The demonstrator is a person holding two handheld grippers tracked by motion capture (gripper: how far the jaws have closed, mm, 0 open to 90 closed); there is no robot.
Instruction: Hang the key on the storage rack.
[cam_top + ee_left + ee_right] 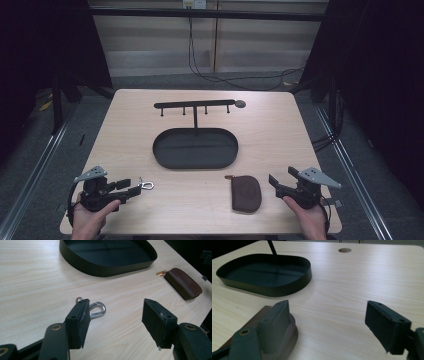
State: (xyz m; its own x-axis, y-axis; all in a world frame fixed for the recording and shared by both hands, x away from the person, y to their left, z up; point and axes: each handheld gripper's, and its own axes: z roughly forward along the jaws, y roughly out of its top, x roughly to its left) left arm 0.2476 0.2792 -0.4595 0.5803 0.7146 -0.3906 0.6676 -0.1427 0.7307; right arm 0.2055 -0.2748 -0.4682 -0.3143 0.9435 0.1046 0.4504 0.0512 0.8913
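two grippers wait at the near table edge, both with jaws apart and holding nothing: left gripper [131, 190] just beside one silver carabiner [146, 185], right gripper [276, 181] beside one brown pouch [246, 193]; one black tray [165, 155] behind.

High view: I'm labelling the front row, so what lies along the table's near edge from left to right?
Left gripper → silver carabiner clip → brown pouch → right gripper.
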